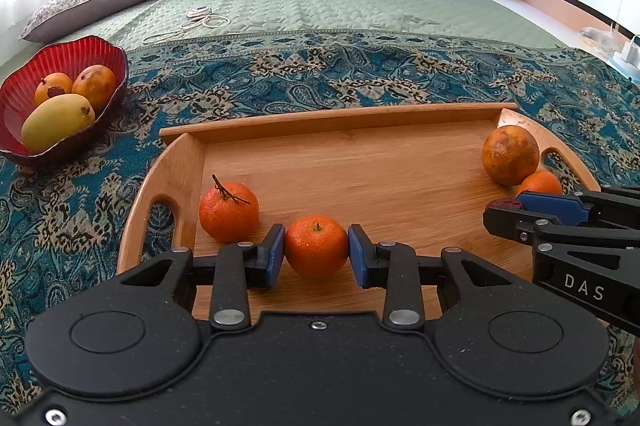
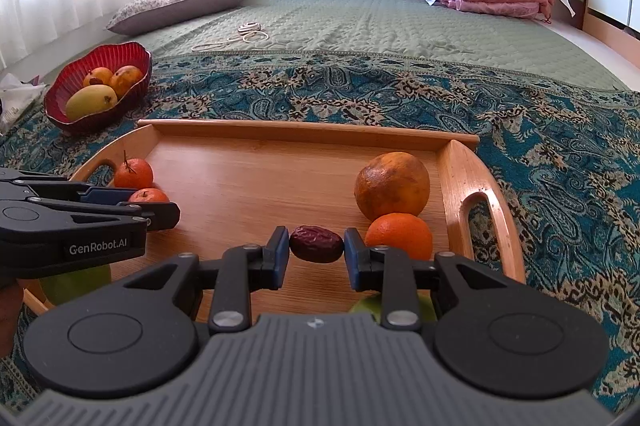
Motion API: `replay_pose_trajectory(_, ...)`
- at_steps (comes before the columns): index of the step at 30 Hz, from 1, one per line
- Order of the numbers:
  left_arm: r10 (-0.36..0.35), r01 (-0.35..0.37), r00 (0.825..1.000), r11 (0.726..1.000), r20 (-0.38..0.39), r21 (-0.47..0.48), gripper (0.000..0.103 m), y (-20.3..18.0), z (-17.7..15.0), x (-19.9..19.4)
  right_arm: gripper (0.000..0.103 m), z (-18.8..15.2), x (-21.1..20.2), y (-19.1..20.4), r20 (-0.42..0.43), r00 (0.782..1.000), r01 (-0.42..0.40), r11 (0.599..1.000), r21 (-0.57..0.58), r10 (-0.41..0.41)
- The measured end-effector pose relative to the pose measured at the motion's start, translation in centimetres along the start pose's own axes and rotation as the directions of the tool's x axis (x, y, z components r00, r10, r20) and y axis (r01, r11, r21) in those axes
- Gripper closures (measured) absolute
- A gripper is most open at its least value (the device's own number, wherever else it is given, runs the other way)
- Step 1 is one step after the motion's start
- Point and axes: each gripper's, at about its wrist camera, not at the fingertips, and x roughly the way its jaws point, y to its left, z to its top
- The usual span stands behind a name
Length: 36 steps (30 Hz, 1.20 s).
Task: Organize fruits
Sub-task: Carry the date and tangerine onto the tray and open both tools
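The left gripper (image 1: 316, 250) is clamping a small mandarin (image 1: 316, 251) between its blue pads, low over the wooden tray (image 1: 340, 120); the right gripper (image 2: 316, 250) is pinching a dark red date (image 2: 316, 243) end to end, the jaws narrowed onto it. Both should be lifting straight up, squeezing gently so neither fruit bruises or rolls free. Beyond are sitting a stemmed mandarin (image 1: 228, 211), a big mottled orange (image 2: 392, 185) and a red bowl (image 1: 60, 54) of mangoes (image 1: 57, 122) on the bed.
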Motion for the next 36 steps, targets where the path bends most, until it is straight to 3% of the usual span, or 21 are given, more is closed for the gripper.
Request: replay_pose_trajectory(36,0.008,-0.008,1.000,1.000,0.013,0.004,0.070,0.2,-0.2,-0.4,0.065,0.2,0.9,0.7,-0.037,0.999,0.013,0.999,-0.046,-0.015)
